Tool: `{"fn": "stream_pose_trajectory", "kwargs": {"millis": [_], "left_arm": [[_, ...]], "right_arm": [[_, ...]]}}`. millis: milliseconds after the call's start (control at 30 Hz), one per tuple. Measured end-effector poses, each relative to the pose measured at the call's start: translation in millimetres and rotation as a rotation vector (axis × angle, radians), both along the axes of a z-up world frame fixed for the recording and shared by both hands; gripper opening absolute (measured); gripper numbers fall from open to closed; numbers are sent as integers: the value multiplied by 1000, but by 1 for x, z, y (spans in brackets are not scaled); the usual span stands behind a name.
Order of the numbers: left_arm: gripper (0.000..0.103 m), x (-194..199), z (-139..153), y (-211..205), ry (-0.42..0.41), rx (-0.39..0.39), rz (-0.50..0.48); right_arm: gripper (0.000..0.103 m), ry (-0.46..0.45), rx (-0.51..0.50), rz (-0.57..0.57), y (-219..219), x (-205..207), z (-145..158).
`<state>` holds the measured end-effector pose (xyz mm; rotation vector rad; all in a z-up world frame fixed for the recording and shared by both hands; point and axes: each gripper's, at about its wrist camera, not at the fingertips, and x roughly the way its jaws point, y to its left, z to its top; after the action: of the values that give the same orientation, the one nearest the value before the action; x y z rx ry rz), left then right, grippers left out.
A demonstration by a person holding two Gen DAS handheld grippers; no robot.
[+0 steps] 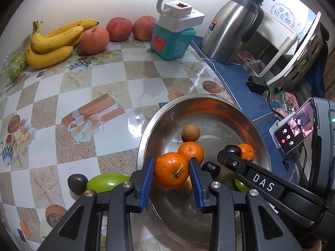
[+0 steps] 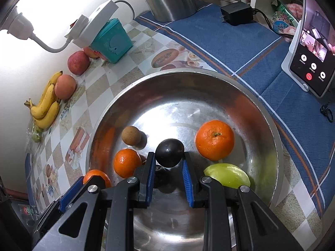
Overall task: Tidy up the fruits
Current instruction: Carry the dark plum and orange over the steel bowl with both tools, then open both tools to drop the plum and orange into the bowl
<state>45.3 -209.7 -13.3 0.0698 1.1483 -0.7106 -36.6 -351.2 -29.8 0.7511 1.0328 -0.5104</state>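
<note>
My left gripper (image 1: 171, 163) is shut on an orange tangerine (image 1: 171, 172), held over the near left side of a steel bowl (image 1: 209, 98). My right gripper (image 2: 168, 156) is shut on a dark plum (image 2: 169, 155) above the bowl's (image 2: 178, 71) middle. Inside lie a brown round fruit (image 2: 131, 135), two tangerines (image 2: 214, 139) (image 2: 127, 163) and a green fruit (image 2: 227, 176). In the left wrist view another dark plum (image 1: 211, 168) sits in the bowl. A further plum (image 1: 77, 183) and a green fruit (image 1: 105, 182) rest on the table left of the bowl.
Bananas (image 1: 52, 41) and three apples (image 1: 119, 29) line the back wall, beside a teal box (image 1: 173, 41) carrying a white power strip. A steel kettle (image 1: 228, 33), a charger (image 2: 236, 13) and a propped phone (image 2: 309, 62) stand on the blue cloth to the right.
</note>
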Motion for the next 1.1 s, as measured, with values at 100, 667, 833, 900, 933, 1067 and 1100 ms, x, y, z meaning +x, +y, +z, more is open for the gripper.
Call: {"fn": "stream_pose_trajectory", "kwargs": {"millis": [100, 667, 833, 900, 933, 1067, 1100], "left_arm": [[37, 0, 0, -1, 0, 4, -2], [44, 2, 4, 3, 9, -6, 9], [46, 2, 11, 6, 0, -21, 14], [46, 3, 14, 9, 1, -22, 22], [47, 4, 15, 10, 1, -22, 28], [49, 8, 19, 20, 2, -14, 62], [49, 10, 19, 23, 4, -12, 71]], "right_arm": [[27, 0, -2, 3, 1, 0, 1], [39, -26, -29, 2, 1, 0, 14], [39, -39, -38, 0, 1, -1, 20], [39, -43, -42, 0, 1, -2, 22], [39, -44, -43, 1, 2, -2, 23], [39, -44, -46, 3, 2, -2, 24], [39, -43, -46, 4, 2, -2, 24]]}}
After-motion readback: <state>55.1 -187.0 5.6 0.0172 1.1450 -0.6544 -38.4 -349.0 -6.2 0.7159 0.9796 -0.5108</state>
